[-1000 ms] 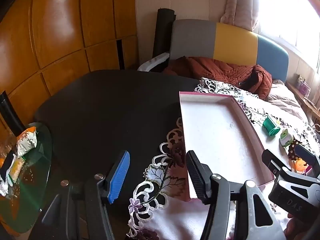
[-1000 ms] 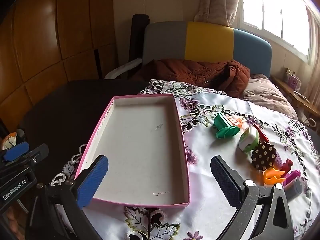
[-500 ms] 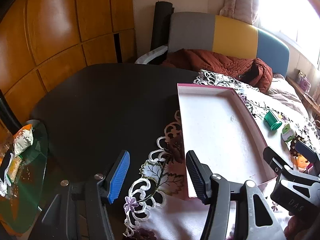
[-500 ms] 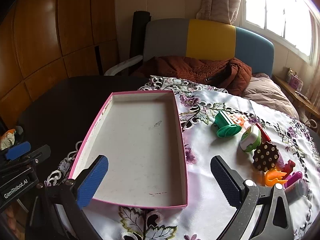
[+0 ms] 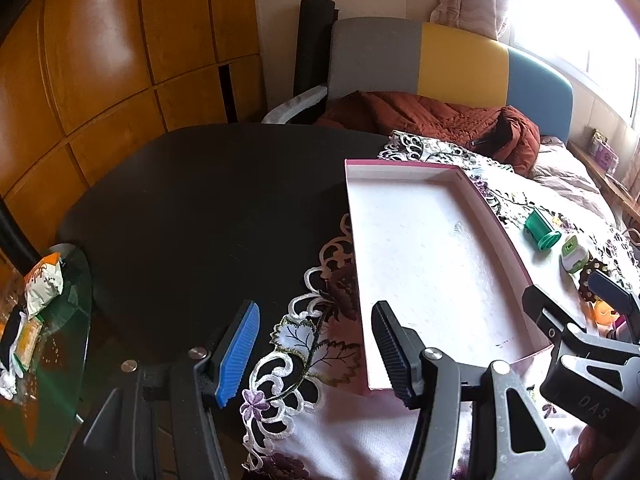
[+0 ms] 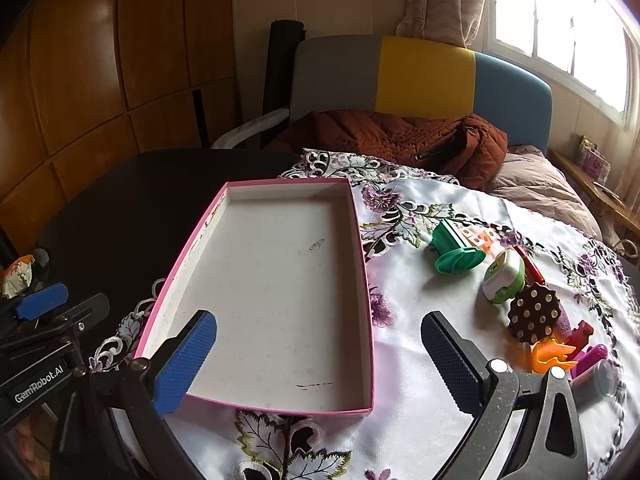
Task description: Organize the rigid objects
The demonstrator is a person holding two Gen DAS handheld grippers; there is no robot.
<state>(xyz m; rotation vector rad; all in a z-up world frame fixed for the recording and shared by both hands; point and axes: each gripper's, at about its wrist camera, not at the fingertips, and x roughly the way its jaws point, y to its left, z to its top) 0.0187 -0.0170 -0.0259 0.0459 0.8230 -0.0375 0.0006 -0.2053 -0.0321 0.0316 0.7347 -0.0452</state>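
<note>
A round black table (image 5: pixel 208 200) carries a white embroidered cloth (image 6: pixel 436 420) over its right part. On the cloth lies a shallow pink-rimmed box (image 6: pixel 370 320), long side running away from the cameras, its pale floor bare; its left edge reaches over the lace border toward the dark tabletop. To the right of the box, apart from it, small toys lie grouped on the cloth: a green stamp (image 6: pixel 456 250) on its side nearest the box; a white-and-green case (image 6: pixel 504 278) just beside it; a brown dotted disc (image 6: pixel 534 316) touching or nearly touching the case; then an orange piece (image 6: pixel 550 356), a dark red piece (image 6: pixel 580 330) and a magenta tube (image 6: pixel 592 358) clustered at the cloth's right edge. The left gripper (image 5: pixel 316 352) hangs above the lace border at the near left corner of the box, jaws parted about halfway, nothing between them. The right gripper (image 6: pixel 316 364) hangs above the near end of the box, jaws spread wide, its blue pad over the left rim and its black pad over the cloth right of the box, gripping nothing. Behind the table stand a grey, yellow and blue headboard (image 6: pixel 420 76) and a rust-coloured jacket (image 6: pixel 400 136); wooden panels (image 5: pixel 100 60) fill the left wall.
</note>
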